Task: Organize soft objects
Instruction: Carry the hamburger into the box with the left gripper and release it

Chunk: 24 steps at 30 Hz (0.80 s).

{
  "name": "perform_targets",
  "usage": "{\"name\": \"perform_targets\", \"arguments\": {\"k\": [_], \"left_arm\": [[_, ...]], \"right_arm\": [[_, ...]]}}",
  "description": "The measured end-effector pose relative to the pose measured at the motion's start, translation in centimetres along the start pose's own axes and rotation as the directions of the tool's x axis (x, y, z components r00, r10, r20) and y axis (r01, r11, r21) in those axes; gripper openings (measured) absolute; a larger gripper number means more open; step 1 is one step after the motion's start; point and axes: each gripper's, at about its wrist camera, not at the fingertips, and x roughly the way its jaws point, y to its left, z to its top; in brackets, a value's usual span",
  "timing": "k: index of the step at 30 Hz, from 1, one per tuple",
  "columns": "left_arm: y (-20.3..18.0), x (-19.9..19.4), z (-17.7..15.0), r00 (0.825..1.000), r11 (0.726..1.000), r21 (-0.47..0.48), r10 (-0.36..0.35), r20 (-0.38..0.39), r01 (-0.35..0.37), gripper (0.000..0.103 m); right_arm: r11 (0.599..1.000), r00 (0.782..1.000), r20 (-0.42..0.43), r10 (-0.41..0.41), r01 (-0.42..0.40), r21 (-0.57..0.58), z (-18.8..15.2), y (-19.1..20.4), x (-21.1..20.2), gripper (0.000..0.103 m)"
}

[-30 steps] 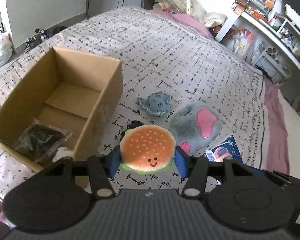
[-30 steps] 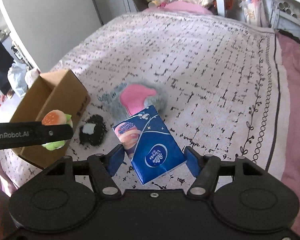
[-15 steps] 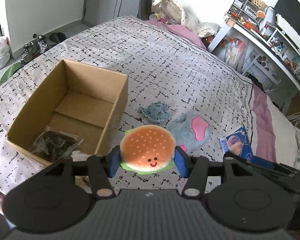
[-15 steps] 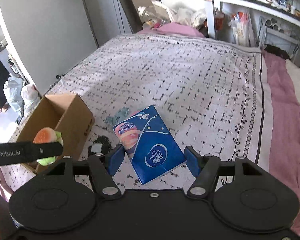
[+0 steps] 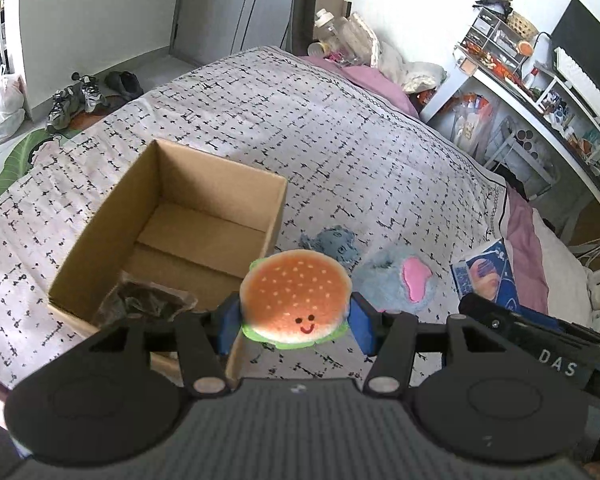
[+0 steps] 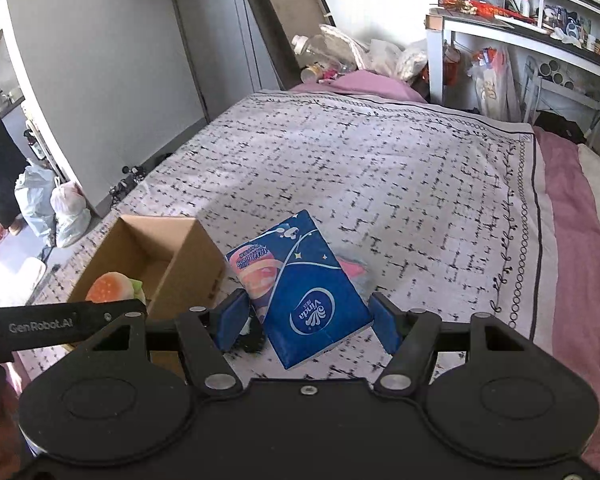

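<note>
My left gripper (image 5: pixel 296 326) is shut on a plush burger (image 5: pixel 295 298) and holds it in the air beside the near right corner of an open cardboard box (image 5: pixel 216 168). A dark wrapped bundle (image 5: pixel 144 300) lies in the box. My right gripper (image 6: pixel 306 320) is shut on a blue tissue pack (image 6: pixel 300 288), held above the bed. A blue plush (image 5: pixel 334 242) and a grey-and-pink fluffy slipper (image 5: pixel 400 280) lie on the bed right of the box. The burger (image 6: pixel 110 290) and box (image 6: pixel 188 256) show in the right wrist view too.
The bed has a black-and-white patterned cover (image 5: pixel 340 136) with a pink sheet (image 6: pixel 572 216) along its right side. A cluttered white desk (image 5: pixel 540 100) stands to the right. Shoes (image 5: pixel 80 96) and bags (image 6: pixel 52 208) sit on the floor left of the bed.
Both grippers have risen and pulled back from the bed with their loads. The box and the toys on the bed look smaller and farther away.
</note>
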Motion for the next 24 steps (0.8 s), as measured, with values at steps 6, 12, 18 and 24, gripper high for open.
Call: {"name": "perform_targets", "arguments": {"k": [6, 12, 18, 24], "left_arm": [[1.6, -0.1, 1.0, 1.000, 1.000, -0.016, 0.004, 0.012, -0.003, 0.056], [3.7, 0.2, 1.8, 1.000, 0.999, -0.041, 0.017, 0.016, -0.017, 0.056], [6.1, 1.0, 2.6, 0.999, 0.997, -0.063, 0.038, 0.004, -0.037, 0.056], [8.2, 2.1, 3.4, 0.999, 0.995, -0.083, 0.050, -0.018, -0.051, 0.056]], "right_arm": [[1.000, 1.000, 0.008, 0.013, -0.013, -0.009, 0.8, 1.9, -0.2, 0.064], [0.999, 1.000, -0.005, 0.022, -0.022, -0.026, 1.2, 3.8, 0.5, 0.064], [0.999, 0.999, -0.023, 0.028, -0.029, -0.044, 1.6, 5.8, 1.5, 0.064], [0.998, 0.999, -0.041, 0.033, -0.036, -0.060, 2.2, 7.9, 2.6, 0.064]]}}
